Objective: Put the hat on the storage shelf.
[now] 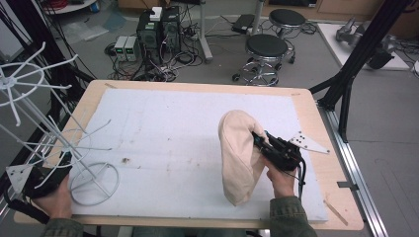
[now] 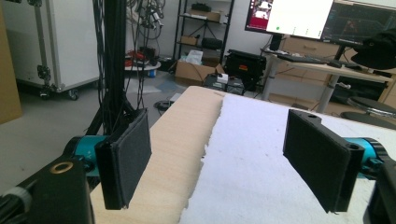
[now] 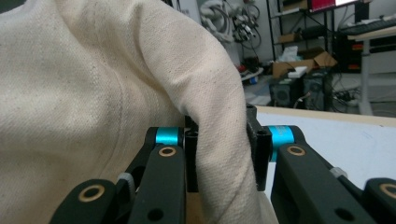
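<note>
The right hand-held gripper [image 1: 261,143] pinches a fold of the cream cloth bag [image 1: 239,155], which hangs limp and upright above the counter [image 1: 306,128], its length running top to bottom. The white wire rack [image 1: 74,148] stands well apart to the left, nearer the left hand-held gripper [image 2: 224,154], whose jaws gape wide and empty.

Cream woven cloth hat [image 1: 239,155], matt; white wire rack [image 1: 59,133]; pale wooden table [image 1: 316,123] under rough white sheet [image 1: 168,143].
</note>
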The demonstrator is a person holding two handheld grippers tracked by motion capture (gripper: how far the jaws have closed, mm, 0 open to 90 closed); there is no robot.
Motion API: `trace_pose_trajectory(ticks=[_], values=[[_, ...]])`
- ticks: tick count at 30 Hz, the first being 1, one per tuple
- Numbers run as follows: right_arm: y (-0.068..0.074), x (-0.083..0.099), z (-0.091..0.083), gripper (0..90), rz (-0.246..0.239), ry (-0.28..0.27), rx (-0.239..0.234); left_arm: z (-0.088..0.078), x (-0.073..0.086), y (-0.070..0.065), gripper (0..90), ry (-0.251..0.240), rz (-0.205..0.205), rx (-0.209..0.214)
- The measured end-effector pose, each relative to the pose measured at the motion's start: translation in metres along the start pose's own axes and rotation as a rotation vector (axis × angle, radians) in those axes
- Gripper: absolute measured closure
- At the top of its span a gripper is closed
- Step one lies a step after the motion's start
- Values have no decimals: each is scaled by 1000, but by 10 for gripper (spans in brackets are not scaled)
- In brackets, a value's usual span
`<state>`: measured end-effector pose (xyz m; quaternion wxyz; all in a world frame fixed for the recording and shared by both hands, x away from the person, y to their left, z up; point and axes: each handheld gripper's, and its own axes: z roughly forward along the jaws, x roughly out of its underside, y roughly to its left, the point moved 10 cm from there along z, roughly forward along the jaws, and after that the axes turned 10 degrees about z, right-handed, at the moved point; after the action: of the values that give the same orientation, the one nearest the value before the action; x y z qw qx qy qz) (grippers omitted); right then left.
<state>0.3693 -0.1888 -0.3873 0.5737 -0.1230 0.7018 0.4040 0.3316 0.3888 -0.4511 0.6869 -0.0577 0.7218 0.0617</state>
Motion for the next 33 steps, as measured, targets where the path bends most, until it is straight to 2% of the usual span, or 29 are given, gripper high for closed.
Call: trace_pose_trajectory(ticks=[5,7,12,15,16,18,24,27,33], values=[[8,-11,-6,744,59,-57,-52,0,0,-1,236,-2,-3,1],[10,-15,-7,744,67,-74,-64,0,-1,-2,236,-4,-4,3],[20,-27,-9,744,35,-96,-79,0,-2,-5,236,-11,-14,9],[28,-39,-6,744,36,-107,-97,-1,-2,-6,236,-13,-17,9],[31,-45,-4,744,19,-111,-101,-1,-2,-6,236,-16,-18,10],[36,-53,-1,744,13,-114,-109,-1,-2,-6,236,-14,-18,9],[59,-84,8,743,-14,-131,-138,-1,0,-6,236,-11,-38,10],[69,-96,14,743,-33,-140,-139,-1,0,-7,236,-8,-37,12],[97,-119,29,742,-59,-148,-176,0,0,-6,236,-9,-36,14]])
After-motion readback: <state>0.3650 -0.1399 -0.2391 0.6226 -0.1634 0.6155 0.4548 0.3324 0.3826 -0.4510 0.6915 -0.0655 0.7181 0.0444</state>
